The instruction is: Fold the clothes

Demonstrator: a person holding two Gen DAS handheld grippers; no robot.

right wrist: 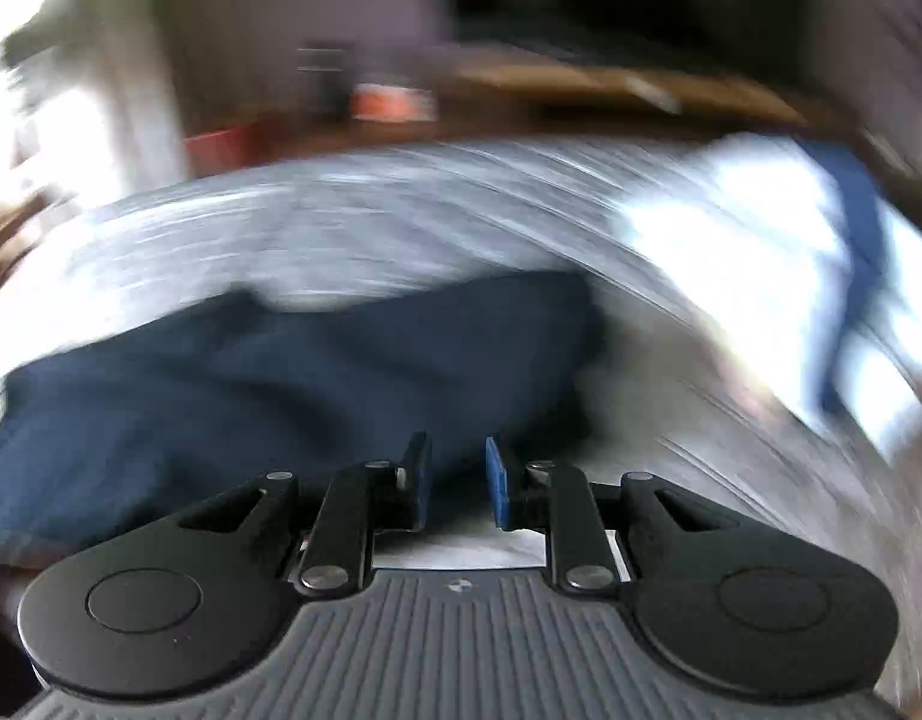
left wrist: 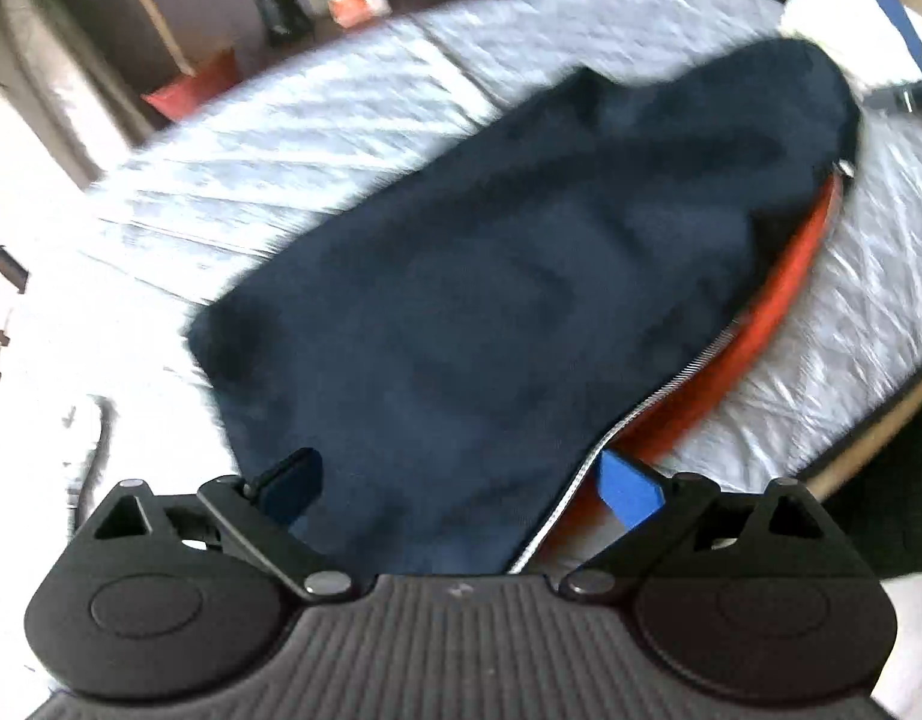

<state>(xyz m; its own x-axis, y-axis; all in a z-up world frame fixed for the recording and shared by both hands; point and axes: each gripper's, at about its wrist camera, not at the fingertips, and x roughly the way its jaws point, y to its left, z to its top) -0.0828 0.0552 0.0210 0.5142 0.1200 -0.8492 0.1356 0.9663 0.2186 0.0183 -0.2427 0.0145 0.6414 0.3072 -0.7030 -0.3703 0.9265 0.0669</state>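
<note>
Jacket [left wrist: 491,276] lay flat on bed [left wrist: 317,120] (orange lining showing). Left gripper [left wrist: 461,480] spread wide; right gripper [right wrist: 458,474] slightly apart, holding nothing. Probably mid-fold; next, pinch an edge.

The navy jacket [left wrist: 491,312] is matt woven cloth with a glossy orange lining [left wrist: 785,300] and a silvery metal zipper [left wrist: 659,402]. The bed sheet [left wrist: 317,138] is pale crinkled cloth. The left gripper [left wrist: 461,483] is matt black plastic with blue pads [left wrist: 632,486] and a ribbed grey body.
</note>
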